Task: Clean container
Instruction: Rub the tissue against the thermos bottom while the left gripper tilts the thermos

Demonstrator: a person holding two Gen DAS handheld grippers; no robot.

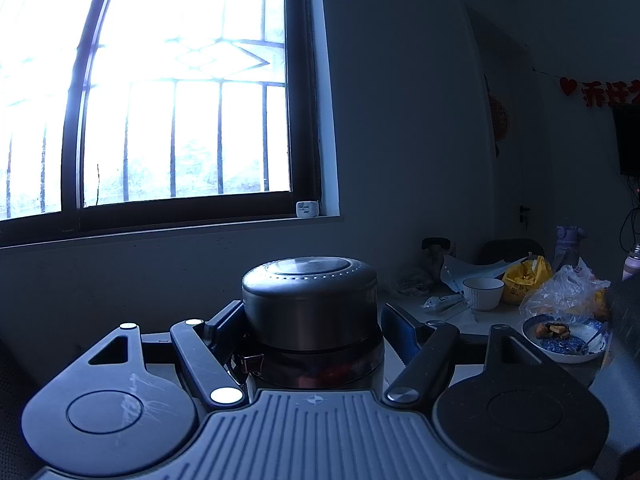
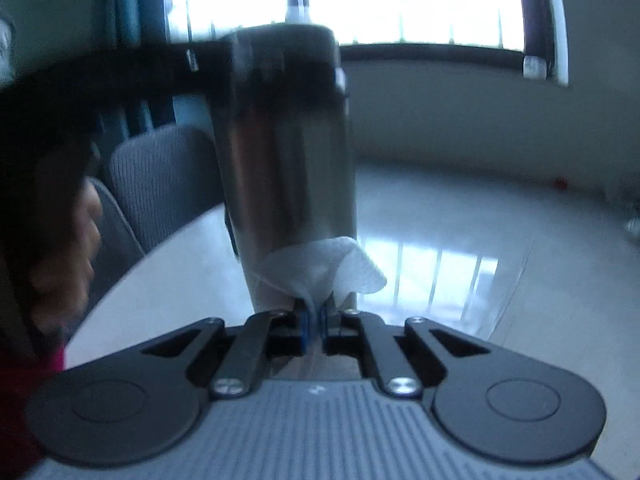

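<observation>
The steel flask (image 2: 280,152) stands upright above the tabletop (image 2: 460,240), its neck clamped between the left gripper (image 1: 314,332) fingers, while the right gripper (image 2: 316,320), clenched on a white tissue (image 2: 320,268), presses it against the flask's lower wall straight ahead.

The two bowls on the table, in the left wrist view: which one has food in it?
The blue-patterned bowl nearest the camera, at the right edge: it holds food scraps and a spoon. The plain white ribbed bowl behind it shows no contents from this angle.

The right wrist view is motion-blurred, smearing the flask (image 2: 284,152). The wipe (image 2: 324,268) hides its base. The banner (image 1: 604,90) runs off the edge.
</observation>
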